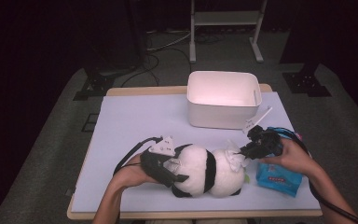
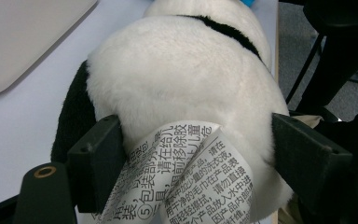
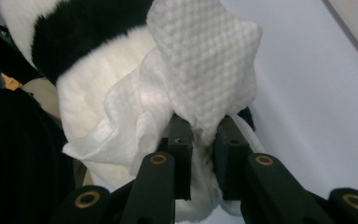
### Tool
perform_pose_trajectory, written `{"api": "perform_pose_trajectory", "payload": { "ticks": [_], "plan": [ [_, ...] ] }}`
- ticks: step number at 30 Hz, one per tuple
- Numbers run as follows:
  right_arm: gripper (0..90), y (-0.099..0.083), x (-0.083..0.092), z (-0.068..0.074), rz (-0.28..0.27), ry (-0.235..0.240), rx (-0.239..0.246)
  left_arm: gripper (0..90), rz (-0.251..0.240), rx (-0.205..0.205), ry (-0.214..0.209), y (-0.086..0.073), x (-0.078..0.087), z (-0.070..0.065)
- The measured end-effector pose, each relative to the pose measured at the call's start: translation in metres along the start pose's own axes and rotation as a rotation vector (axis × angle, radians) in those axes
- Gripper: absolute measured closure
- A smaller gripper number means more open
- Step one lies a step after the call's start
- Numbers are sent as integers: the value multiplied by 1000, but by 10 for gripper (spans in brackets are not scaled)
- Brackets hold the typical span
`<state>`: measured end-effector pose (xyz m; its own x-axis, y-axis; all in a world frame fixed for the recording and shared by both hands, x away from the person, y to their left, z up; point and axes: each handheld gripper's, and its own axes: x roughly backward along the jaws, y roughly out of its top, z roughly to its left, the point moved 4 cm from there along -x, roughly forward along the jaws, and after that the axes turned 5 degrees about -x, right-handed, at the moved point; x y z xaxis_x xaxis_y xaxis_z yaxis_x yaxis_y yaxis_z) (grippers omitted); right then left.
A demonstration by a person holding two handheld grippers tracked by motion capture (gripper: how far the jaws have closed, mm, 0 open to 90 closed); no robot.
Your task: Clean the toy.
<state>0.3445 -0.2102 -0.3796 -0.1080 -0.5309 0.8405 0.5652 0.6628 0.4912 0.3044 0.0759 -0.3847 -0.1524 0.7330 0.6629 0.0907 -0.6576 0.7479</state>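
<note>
The left gripper (image 1: 168, 163) has its jaws spread wide and clamped on the rear half of the plush panda (image 1: 205, 170), which lies on its side on the pale worktop (image 1: 135, 121). In the left gripper view the white fur bulges between the two jaws, and a folded printed tag (image 2: 186, 177) hangs from the toy in the gap between them. This hand looks to be pinning the toy so it cannot roll.

Ahead of the left jaws, at the toy's other end, the right gripper (image 1: 242, 154) holds a white wet wipe (image 3: 205, 74). Its jaws stand close together, clamped on a bunched fold of the cloth, and the loose part fans out beyond the jaw tips against the panda's white fur, next to a black band. Just behind that hand lies a blue wipe packet (image 1: 278, 179); well beyond both grippers sits a white bin (image 1: 223, 98).

The step in hand appears to be wiping the panda clean. Next, the right jaws need to keep their pinch and drag the wipe across the fur with light pressure while the left jaws hold firm.
</note>
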Motion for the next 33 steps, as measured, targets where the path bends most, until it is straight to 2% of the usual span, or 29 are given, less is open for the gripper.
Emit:
{"api": "perform_pose_trajectory", "payload": {
  "ticks": [8,15,20,26,33],
  "plan": [
    [783,-28,-4,-10,6,-1,-37,208,-1,9,-2,-1,0,1],
    [782,-40,-7,-12,14,0,-52,208,6,4,-1,0,0,1],
    [782,-29,-3,-10,-9,3,-32,208,10,0,0,0,0,0],
    [783,-3,-3,-6,1,-4,2,207,13,1,1,-1,1,0],
    [783,25,-4,8,0,-4,62,206,19,-8,1,0,1,0]
  ]
}}
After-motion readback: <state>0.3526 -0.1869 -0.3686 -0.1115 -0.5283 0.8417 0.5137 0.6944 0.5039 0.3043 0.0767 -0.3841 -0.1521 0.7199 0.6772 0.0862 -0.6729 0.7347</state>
